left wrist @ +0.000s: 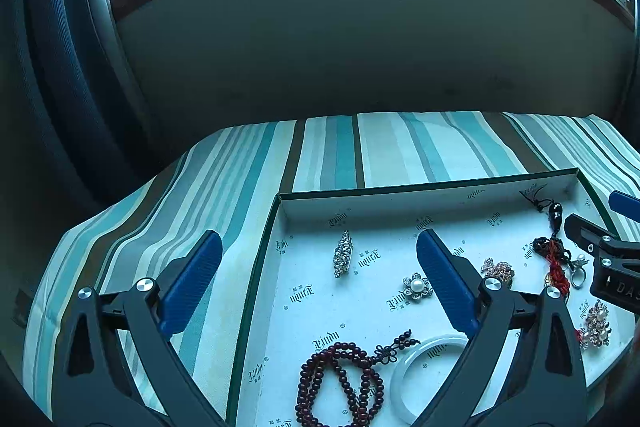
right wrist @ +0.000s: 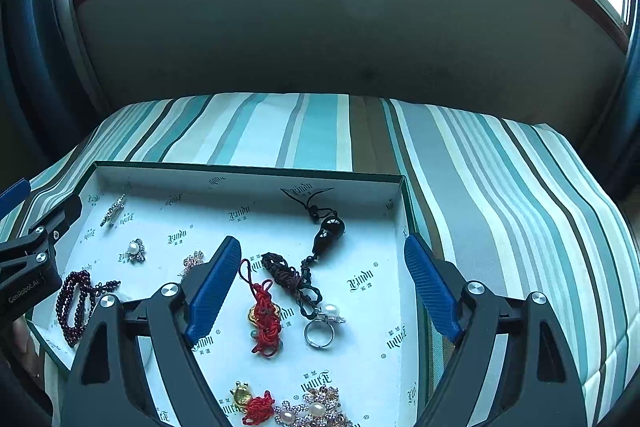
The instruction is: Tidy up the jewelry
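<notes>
A shallow white box lid (left wrist: pixel 400 201) (right wrist: pixel 248 177) with green rim lies on a striped bed and holds jewelry. In the left wrist view: a crystal bar brooch (left wrist: pixel 343 254), a pearl flower brooch (left wrist: pixel 417 285), dark red bead bracelet (left wrist: pixel 340 383), white bangle (left wrist: pixel 420 375). In the right wrist view: a red knot charm (right wrist: pixel 264 323), a pearl ring (right wrist: pixel 320 333), a black pendant on cord (right wrist: pixel 330 229). My left gripper (left wrist: pixel 320 283) is open and empty above the lid's left edge. My right gripper (right wrist: pixel 322 287) is open and empty above the lid's right part.
The striped teal bedspread (left wrist: pixel 240 167) (right wrist: pixel 500 187) surrounds the lid and drops off at its far edge. A dark wall and window stand behind. More brooches (right wrist: pixel 316 409) and a gold charm (right wrist: pixel 242 393) lie at the lid's near right.
</notes>
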